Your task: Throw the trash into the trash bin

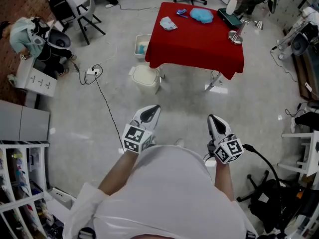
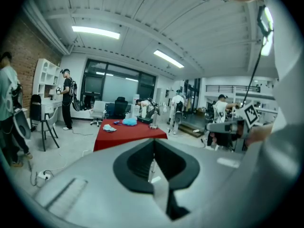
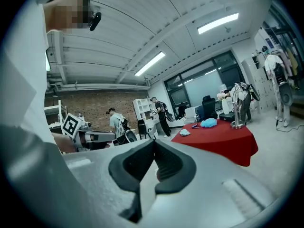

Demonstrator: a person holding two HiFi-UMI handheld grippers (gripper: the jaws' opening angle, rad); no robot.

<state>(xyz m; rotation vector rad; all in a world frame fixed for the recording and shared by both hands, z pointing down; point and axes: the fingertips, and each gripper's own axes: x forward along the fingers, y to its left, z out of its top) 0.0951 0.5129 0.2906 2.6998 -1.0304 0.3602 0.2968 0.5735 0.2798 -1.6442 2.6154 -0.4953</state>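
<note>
Barely started — nothing picked up yet.
Tongs closed, empty: left gripper (image 1: 151, 112), right gripper (image 1: 215, 122); blue trash (image 1: 201, 15) on red table (image 1: 199, 46) at 12 o'clock, trash bin (image 1: 145, 77) at 11.

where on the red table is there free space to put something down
The near half of the red-clothed table is bare, from the crumpled pale blue tissue on its left across to the metal stand at its right edge. The far edge is crowded: a blue crumpled wad, a small blue scrap and a dark box.
</note>
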